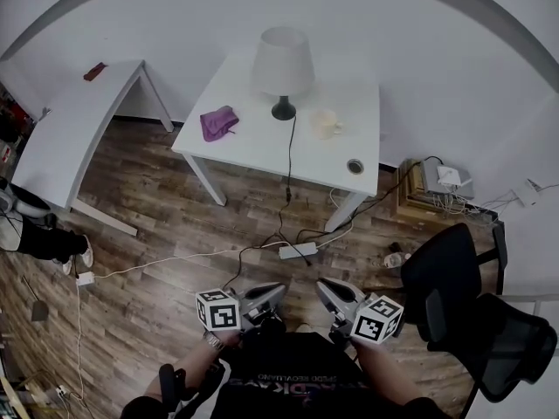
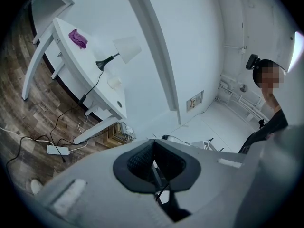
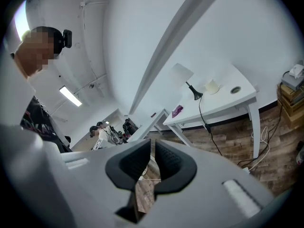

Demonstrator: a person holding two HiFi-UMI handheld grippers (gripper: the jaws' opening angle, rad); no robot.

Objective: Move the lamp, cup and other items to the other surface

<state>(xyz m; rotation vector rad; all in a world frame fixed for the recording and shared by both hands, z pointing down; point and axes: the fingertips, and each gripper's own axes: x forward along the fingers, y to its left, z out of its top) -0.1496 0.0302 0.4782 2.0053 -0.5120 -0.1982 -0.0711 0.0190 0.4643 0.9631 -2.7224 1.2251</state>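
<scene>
A white-shaded lamp [image 1: 283, 64] on a black base stands on the white table [image 1: 253, 151] ahead, its cord trailing off the front edge. To the lamp's right sits a pale cup [image 1: 326, 124], and a purple cloth [image 1: 217, 121] lies to its left. Both grippers are held low and close to the person's body, far from the table. My left gripper [image 1: 275, 295] has its pads together with nothing in them. My right gripper [image 1: 327, 288] shows a narrow empty gap. The left gripper view also shows the lamp [image 2: 124, 50], cup [image 2: 114, 82] and cloth [image 2: 77, 37].
A second white table [image 1: 61, 138] stands at the left with a small reddish item [image 1: 94, 71] on it. A power strip [image 1: 298, 250] and cables lie on the wooden floor between me and the table. A black office chair [image 1: 454, 295] is at the right. Someone's legs show at the far left.
</scene>
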